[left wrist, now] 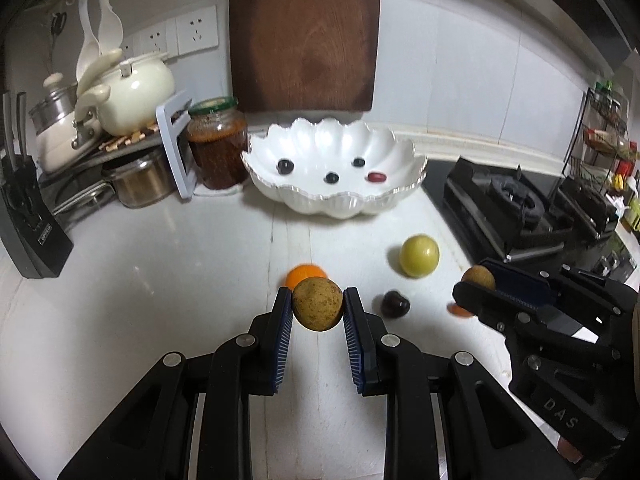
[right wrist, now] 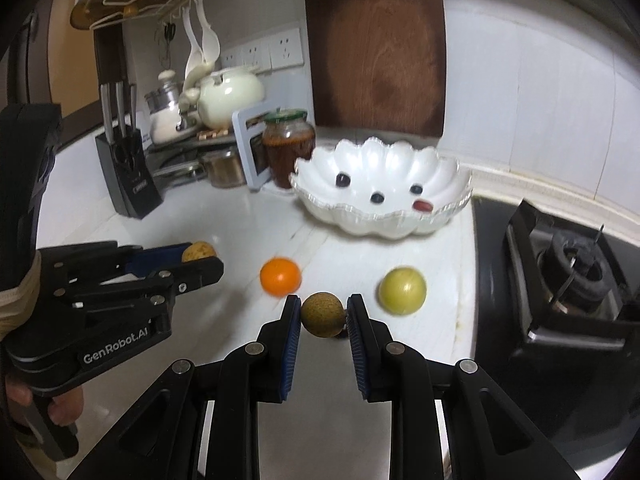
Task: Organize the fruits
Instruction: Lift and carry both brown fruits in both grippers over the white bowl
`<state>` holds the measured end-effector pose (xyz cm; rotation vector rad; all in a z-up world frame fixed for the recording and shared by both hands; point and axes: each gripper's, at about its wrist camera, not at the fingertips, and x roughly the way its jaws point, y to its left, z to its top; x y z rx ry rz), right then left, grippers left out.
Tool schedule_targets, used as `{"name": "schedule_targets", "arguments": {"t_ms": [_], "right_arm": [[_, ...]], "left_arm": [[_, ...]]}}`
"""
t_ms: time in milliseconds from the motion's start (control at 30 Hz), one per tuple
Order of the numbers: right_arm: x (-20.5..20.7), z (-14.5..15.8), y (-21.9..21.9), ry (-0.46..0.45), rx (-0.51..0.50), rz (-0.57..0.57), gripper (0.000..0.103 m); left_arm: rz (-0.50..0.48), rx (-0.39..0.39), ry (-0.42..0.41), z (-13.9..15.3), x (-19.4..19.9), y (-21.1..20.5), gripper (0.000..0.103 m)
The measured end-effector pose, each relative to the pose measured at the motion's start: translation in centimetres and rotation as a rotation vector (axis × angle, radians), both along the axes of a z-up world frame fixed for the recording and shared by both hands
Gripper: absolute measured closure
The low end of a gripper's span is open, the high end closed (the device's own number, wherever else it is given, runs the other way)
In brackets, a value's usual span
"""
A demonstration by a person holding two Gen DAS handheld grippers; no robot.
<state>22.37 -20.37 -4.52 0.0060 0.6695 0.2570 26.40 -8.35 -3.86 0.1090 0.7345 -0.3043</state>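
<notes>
Jaws, left gripper (left wrist: 318, 310): clamped on a brown speckled fruit (left wrist: 318, 304).
Jaws, right gripper (right wrist: 323, 316): clamped on a second brown fruit (right wrist: 323, 314).
Loose fruit: orange (right wrist: 280, 276) and green fruit (right wrist: 402, 290) lay mid-counter (right wrist: 224, 216).
Bowl (left wrist: 332, 200): sat near the counter's back edge, with small dark berries (left wrist: 331, 177) inside.

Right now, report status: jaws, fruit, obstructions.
Left gripper shut on a brown fruit. Right gripper shut on another brown fruit. Bowl ahead holds four small fruits. Orange and green fruit loose on counter between.
</notes>
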Motion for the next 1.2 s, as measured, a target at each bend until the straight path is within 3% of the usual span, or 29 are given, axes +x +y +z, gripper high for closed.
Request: {"name": "schedule_targets", "arguments": {"t_ms": [367, 900, 1200], "right_arm": [[1.5, 3.8, -0.7, -0.133, 0.008, -0.025, 0.078], [4.7, 6.6, -2.1, -0.2, 0.014, -0.05, 0.078], [7.9, 7.5, -2.9, -0.204, 0.022, -0.084, 0.078]], "left_arm": [[0.019, -0.032, -0.09, 3.1, 0.9, -0.7, 0.077], [-0.015, -0.042, -0.218, 7.1, 3.6, -2.6, 0.077], [0.0, -0.063, -0.21, 8.2, 6.5, -2.3, 0.077]]}}
